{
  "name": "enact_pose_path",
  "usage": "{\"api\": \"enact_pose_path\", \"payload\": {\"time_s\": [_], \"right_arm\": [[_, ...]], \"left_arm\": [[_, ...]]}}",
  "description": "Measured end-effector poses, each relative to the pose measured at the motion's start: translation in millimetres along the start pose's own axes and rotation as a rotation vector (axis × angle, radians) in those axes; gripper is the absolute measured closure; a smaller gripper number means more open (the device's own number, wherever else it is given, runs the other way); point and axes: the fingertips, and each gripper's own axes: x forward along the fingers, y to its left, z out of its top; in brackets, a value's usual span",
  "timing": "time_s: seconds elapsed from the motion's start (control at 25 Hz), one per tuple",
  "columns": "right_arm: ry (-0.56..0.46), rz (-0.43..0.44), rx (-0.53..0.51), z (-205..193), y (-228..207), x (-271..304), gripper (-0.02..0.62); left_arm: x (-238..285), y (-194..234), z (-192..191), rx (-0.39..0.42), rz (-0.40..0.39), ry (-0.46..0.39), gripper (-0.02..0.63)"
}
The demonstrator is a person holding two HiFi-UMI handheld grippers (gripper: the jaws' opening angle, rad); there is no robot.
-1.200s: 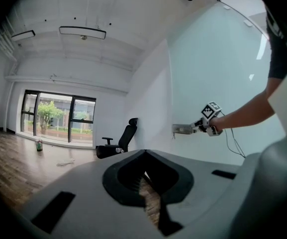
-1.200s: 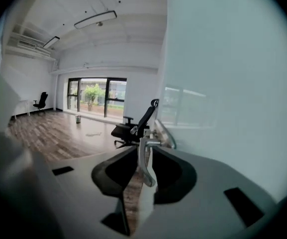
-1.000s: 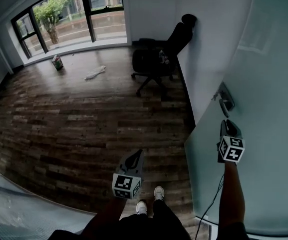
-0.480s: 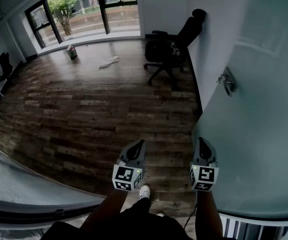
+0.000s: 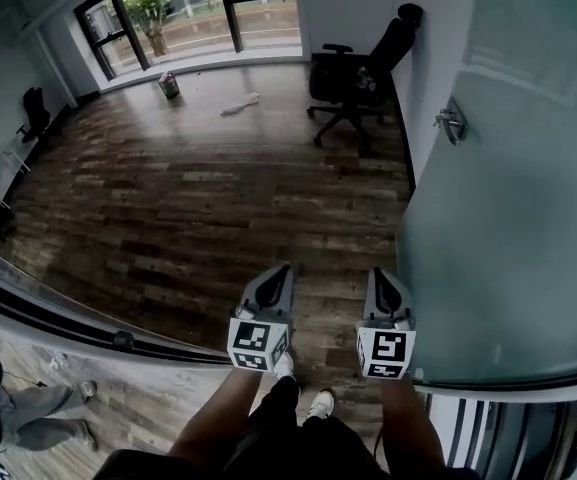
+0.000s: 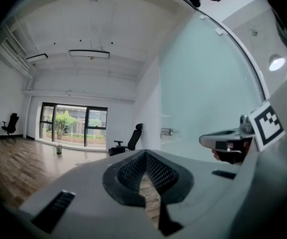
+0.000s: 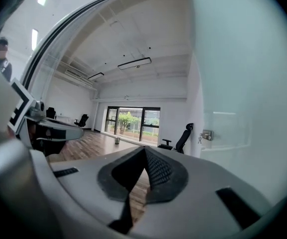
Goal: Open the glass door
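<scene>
The frosted glass door stands swung into the room on the right, its metal handle far ahead of both grippers. My left gripper and right gripper are held side by side over the wooden floor, both shut with nothing in them. In the left gripper view the left gripper points level into the room, with the door and the handle to its right. In the right gripper view the right gripper has the door close on its right and the handle well ahead.
A black office chair stands by the white wall beyond the door. A small pot and a white scrap lie near the windows. A curved glass wall's floor track crosses just in front of my feet. Someone's legs show outside it.
The right gripper has left the spot by the door handle and come back level with the left one. Both grippers and my view have drawn back; the handle now lies farther away.
</scene>
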Motion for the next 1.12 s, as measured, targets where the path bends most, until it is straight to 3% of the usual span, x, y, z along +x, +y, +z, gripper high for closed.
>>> {"api": "enact_pose_path", "payload": {"time_s": [0.24,0.44,0.88,1.12], "right_arm": [[-0.035,0.100,0.039,-1,46,-59,0.580],[-0.029,0.057,0.024,-10,77,-109,0.580],[-0.023,0.014,0.041,-6,183,-253,0.580],[-0.006,-0.045,0.036,-5,212,-320,0.580]], "left_arm": [[-61,-24,-3,0.013,-0.002,-0.001,0.603],[-116,-36,-15,0.011,-0.022,-0.014,0.603],[-290,-54,-33,0.006,-0.073,-0.017,0.603],[-361,-67,-37,-0.013,-0.076,-0.009,0.603]]}}
